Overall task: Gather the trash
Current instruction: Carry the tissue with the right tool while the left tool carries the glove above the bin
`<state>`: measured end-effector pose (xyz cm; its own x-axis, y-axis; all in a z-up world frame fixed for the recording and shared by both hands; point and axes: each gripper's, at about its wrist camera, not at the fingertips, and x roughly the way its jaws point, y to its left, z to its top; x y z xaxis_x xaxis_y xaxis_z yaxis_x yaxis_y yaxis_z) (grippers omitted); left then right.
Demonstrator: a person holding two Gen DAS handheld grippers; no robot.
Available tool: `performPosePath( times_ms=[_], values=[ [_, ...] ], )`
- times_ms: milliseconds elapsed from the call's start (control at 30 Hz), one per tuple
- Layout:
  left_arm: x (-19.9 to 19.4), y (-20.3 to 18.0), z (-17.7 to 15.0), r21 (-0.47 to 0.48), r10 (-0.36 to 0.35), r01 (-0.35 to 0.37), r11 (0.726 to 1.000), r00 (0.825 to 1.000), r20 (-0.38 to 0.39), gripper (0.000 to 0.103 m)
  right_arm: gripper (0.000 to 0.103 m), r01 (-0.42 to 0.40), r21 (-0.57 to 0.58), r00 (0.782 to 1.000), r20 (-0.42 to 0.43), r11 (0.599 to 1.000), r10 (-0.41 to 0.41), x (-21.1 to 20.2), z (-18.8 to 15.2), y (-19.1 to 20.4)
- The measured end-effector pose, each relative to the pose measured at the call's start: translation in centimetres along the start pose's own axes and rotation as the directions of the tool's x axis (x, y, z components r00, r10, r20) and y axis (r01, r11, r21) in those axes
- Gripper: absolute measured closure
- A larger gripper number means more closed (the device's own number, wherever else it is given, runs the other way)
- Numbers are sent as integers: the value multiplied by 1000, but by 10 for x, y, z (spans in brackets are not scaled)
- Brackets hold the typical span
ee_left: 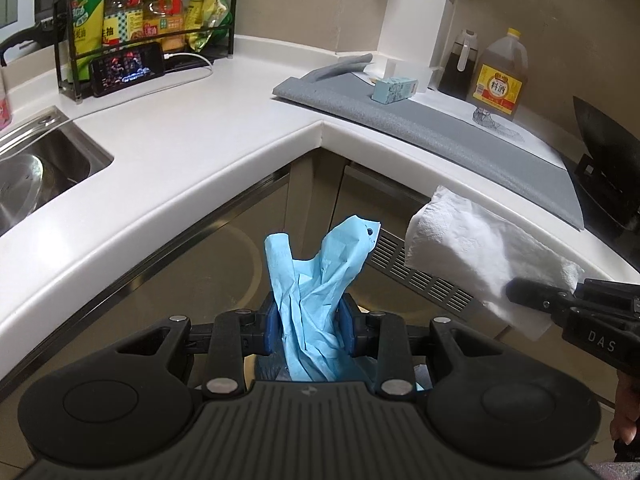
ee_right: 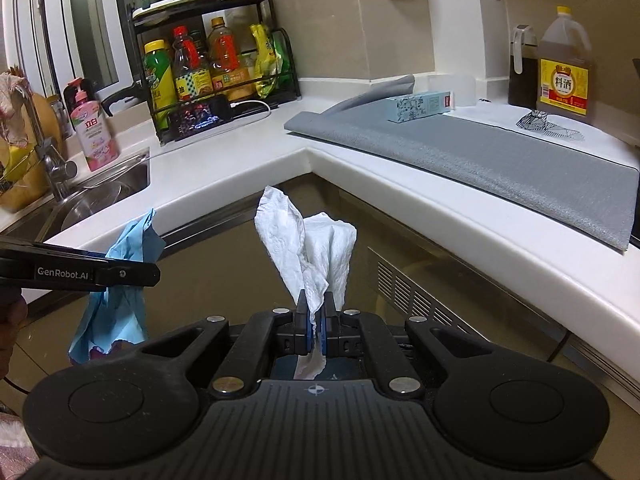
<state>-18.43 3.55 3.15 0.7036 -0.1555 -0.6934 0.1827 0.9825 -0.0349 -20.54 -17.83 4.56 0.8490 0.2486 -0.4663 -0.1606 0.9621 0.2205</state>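
My left gripper (ee_left: 310,326) is shut on a crumpled blue plastic bag (ee_left: 320,280), whose top sticks up between the blue pads. My right gripper (ee_right: 316,320) is shut on a crumpled white paper towel (ee_right: 316,240). Both are held below the corner of the white counter (ee_left: 180,140), in front of the cabinet doors. From the left wrist view the right gripper (ee_left: 516,290) shows at the right with the paper towel (ee_left: 472,248). The right wrist view has the left gripper (ee_right: 154,274) at its left edge with the blue bag (ee_right: 120,300) hanging from it.
On the grey mat (ee_right: 480,160) lie a teal box (ee_right: 420,106) and a clear patterned wrapper (ee_right: 548,124). A cooking wine jug (ee_right: 564,68), a bottle rack (ee_right: 212,68), a phone (ee_left: 128,68), the sink (ee_left: 44,164) and a black wok (ee_left: 608,168) line the counter.
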Motion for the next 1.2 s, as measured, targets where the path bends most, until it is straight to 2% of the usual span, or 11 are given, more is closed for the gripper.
performPosePath(
  times_ms=[1200],
  values=[
    [10, -3, -1, 12, 5, -5, 1000, 1000, -24, 69, 99, -10, -3, 999, -53, 1000, 9, 13, 4, -2]
  ],
)
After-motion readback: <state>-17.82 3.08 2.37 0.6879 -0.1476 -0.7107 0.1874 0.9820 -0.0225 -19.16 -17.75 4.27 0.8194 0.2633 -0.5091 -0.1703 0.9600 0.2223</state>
